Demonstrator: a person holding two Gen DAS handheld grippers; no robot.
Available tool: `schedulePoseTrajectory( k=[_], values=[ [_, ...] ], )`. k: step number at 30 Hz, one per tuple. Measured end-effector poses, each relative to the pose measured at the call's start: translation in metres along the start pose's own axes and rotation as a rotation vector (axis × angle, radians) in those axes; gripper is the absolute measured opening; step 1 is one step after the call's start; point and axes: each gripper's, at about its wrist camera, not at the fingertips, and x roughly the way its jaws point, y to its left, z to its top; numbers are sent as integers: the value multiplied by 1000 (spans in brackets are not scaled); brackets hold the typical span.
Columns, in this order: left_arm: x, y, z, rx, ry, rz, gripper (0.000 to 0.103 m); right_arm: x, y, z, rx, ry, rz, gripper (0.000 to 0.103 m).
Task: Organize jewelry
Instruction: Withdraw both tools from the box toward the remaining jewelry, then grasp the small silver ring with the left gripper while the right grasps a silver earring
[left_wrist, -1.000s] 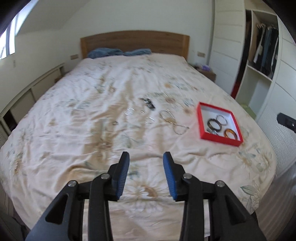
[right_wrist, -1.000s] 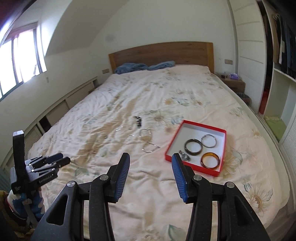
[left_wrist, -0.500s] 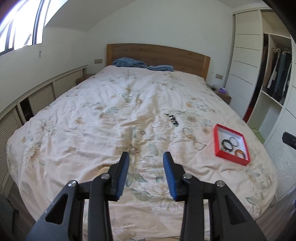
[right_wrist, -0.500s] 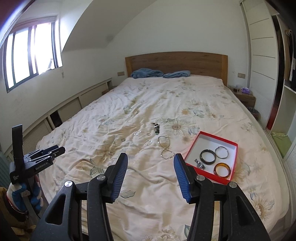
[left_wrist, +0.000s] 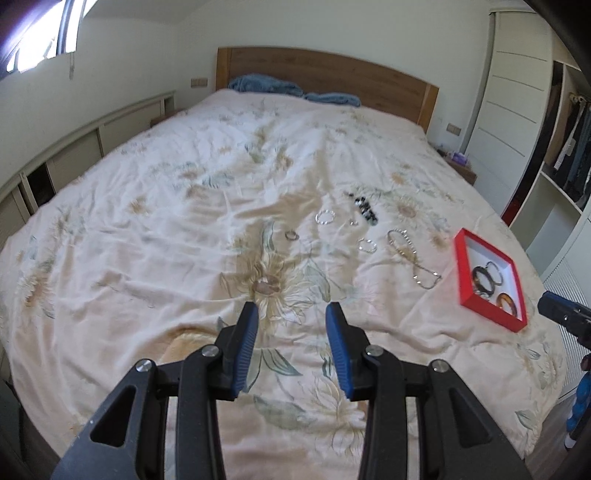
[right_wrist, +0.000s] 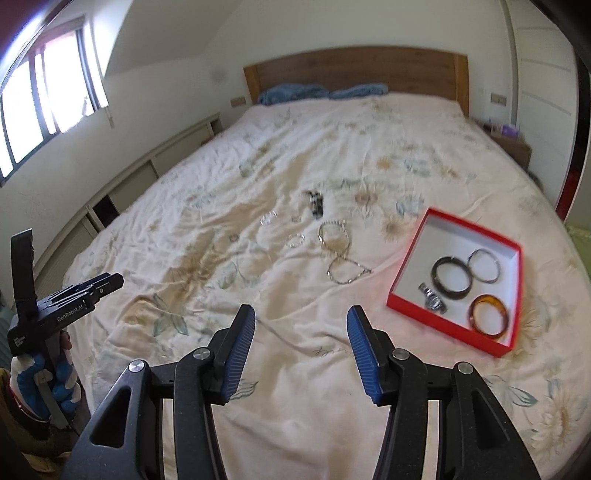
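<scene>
Both sets of tongs, the left tongs (left_wrist: 290, 314) and the right tongs (right_wrist: 301, 319), hang over the near end of the floral cream bedspread (right_wrist: 207, 206) with their blue pads spread apart and nothing between them, so no jewelry is picked up yet. The loose stuff sits well ahead of the tongs: a thin silver chain necklace looped in a figure-eight (right_wrist: 338, 254), a couple of small clear bead bracelets (right_wrist: 295, 240), and a dark beaded piece (right_wrist: 315, 201) farther off. The shallow red cardboard box with a white inside (right_wrist: 413, 236), ahead and to the right of the right tongs, already holds a dark bangle (right_wrist: 451, 277), an amber bangle (right_wrist: 489, 314), a thin silver hoop (right_wrist: 484, 265) and a watch (right_wrist: 431, 298). My worry is the chain: it's thin and lies in soft wrinkled fabric, so the pads could pinch the duvet along with it, or grab one loop and drag the rest into a tangle. The tiny bracelets look easy to miss, or to push down into a fold.
</scene>
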Motion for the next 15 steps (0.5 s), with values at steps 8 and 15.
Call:
schedulePoseTrajectory(
  k=[8,15],
  values=[
    [75,2,15,-7,83,3,36,82,-14,22,16,76,50,52],
    [134,2,43,4,106,-11,36,160,-8,46,0,133,119,51]
  ],
)
